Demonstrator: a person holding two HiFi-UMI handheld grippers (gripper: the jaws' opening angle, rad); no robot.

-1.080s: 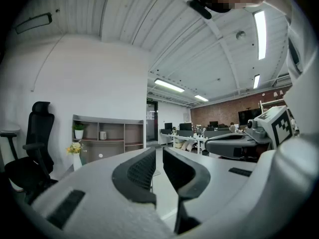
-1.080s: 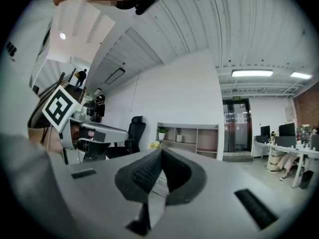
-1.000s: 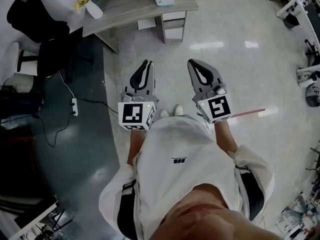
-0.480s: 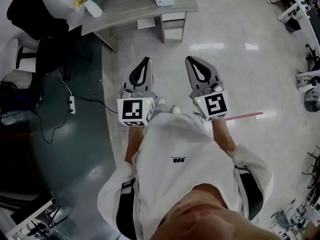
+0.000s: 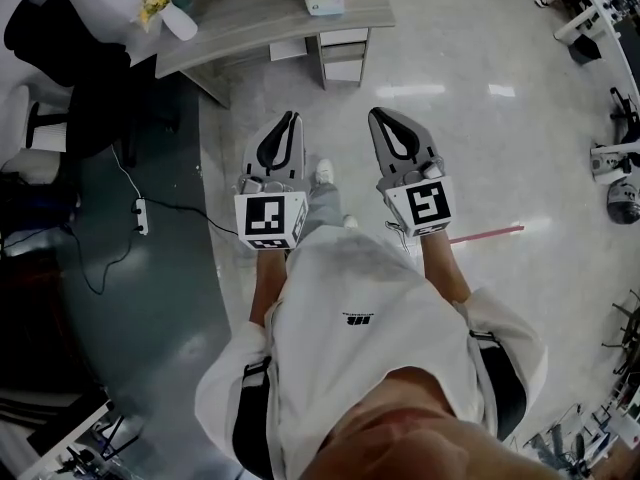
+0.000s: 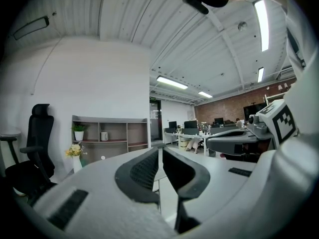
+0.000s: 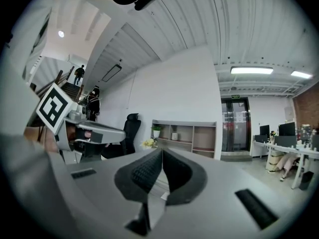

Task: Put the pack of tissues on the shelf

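Note:
The pack of tissues (image 5: 325, 2) lies on the grey desk (image 5: 262, 20) at the top of the head view, well ahead of both grippers. My left gripper (image 5: 291, 118) and right gripper (image 5: 377, 115) are held side by side at waist height over the floor, both shut with nothing between the jaws. The open wooden shelf (image 6: 110, 136) stands against the far white wall in the left gripper view, holding a plant pot and a cup. That shelf (image 7: 187, 135) also appears past the shut jaws in the right gripper view.
A white vase of flowers (image 5: 166, 12) stands on the desk's left end. A black office chair (image 5: 72, 60) and a power strip with cable (image 5: 141, 216) are at the left on dark flooring. A red strip (image 5: 490, 233) lies on the glossy floor at the right.
The person has stepped forward; one shoe now shows between the grippers. Both grippers have shifted slightly up in the head view and stay shut.

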